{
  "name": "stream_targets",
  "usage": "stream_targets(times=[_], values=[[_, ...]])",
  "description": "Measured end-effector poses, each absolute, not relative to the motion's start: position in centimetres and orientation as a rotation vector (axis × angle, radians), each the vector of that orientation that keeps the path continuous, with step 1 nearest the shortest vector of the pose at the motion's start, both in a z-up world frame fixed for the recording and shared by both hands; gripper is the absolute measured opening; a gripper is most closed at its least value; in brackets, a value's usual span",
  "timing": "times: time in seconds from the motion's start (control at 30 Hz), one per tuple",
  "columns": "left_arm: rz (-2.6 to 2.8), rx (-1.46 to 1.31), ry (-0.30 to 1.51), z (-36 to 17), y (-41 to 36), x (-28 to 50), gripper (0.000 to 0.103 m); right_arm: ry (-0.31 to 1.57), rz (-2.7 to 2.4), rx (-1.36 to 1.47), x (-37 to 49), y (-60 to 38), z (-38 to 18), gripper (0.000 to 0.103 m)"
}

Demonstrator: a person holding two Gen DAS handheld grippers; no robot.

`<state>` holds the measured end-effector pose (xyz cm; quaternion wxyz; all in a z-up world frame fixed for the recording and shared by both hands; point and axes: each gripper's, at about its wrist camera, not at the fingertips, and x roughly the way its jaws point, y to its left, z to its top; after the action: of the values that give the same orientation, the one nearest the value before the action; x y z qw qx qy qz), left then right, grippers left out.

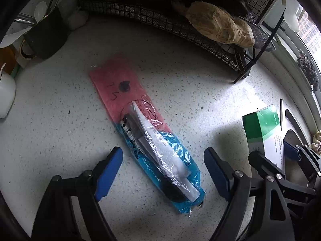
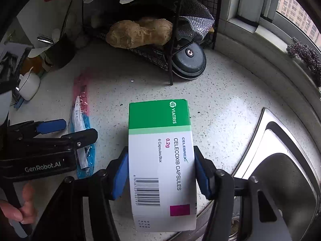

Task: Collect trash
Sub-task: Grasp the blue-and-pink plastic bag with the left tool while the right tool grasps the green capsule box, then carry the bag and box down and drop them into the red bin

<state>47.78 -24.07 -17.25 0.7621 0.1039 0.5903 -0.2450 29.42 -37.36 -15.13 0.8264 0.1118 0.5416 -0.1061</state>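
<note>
The right claw (image 2: 161,172) is clamped on the green and white medicine box (image 2: 160,156), a blue pad pressed flat to each long side; the box lies lengthwise between the fingers, its green end toward twelve o'clock in the right wrist view and its barcode end toward six; it sits on the speckled counter (image 2: 220,104) with its near end reaching over the rim of the steel sink (image 2: 280,160), which fills the view from three to five o'clock. The left claw (image 1: 163,160) stands wide, pads apart and gripping nothing; between them, untouched, lies the pink and blue plastic wrapper (image 1: 140,124) flat on the counter, its blue end toward six o'clock in the left wrist view and its pink end toward eleven; folded white paper and something dark show through the film. In that view the box (image 1: 260,132) appears at three to four o'clock with the right claw on it, near the wrapper but not touching it. A person's fingers (image 2: 24,206) show at eight o'clock in the right wrist view, around the left claw's handle. Farther out, at twelve, a black wire rack (image 1: 180,24) carries a knob of ginger (image 1: 220,28); a white cup (image 1: 6,94) stands at nine, and a window sill runs along the two o'clock edge.
</note>
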Motion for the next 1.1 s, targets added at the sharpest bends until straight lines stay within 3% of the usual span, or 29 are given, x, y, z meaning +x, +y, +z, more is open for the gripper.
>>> stream_targets(times=[0.53, 0.6, 0.67, 0.73, 0.83, 1.1], values=[[-0.421, 0.303, 1.248, -18.6, -25.0, 49.9, 0.079, 1.167, -0.216, 0.264, 31.4, -38.5, -16.6, 0.057], [-0.434, 0.307, 1.235, -18.4, -24.9, 49.4, 0.069, 1.169, -0.214, 0.269, 30.8, -38.3, -16.8, 0.057], [-0.441, 0.306, 1.228, -18.1, -24.9, 49.1, 0.045, 1.169, -0.213, 0.269, 30.4, -38.2, -16.9, 0.057], [-0.450, 0.305, 1.230, -18.0, -24.9, 48.6, 0.032, 1.169, -0.210, 0.278, 30.1, -38.1, -16.9, 0.057], [-0.483, 0.297, 1.233, -17.9, -24.5, 47.6, 0.019, 1.167, -0.209, 0.282, 29.7, -38.0, -16.7, 0.057], [-0.532, 0.260, 1.232, -16.8, -22.1, 43.9, 0.014, 1.152, -0.211, 0.243, 28.2, -36.3, -15.0, 0.057]])
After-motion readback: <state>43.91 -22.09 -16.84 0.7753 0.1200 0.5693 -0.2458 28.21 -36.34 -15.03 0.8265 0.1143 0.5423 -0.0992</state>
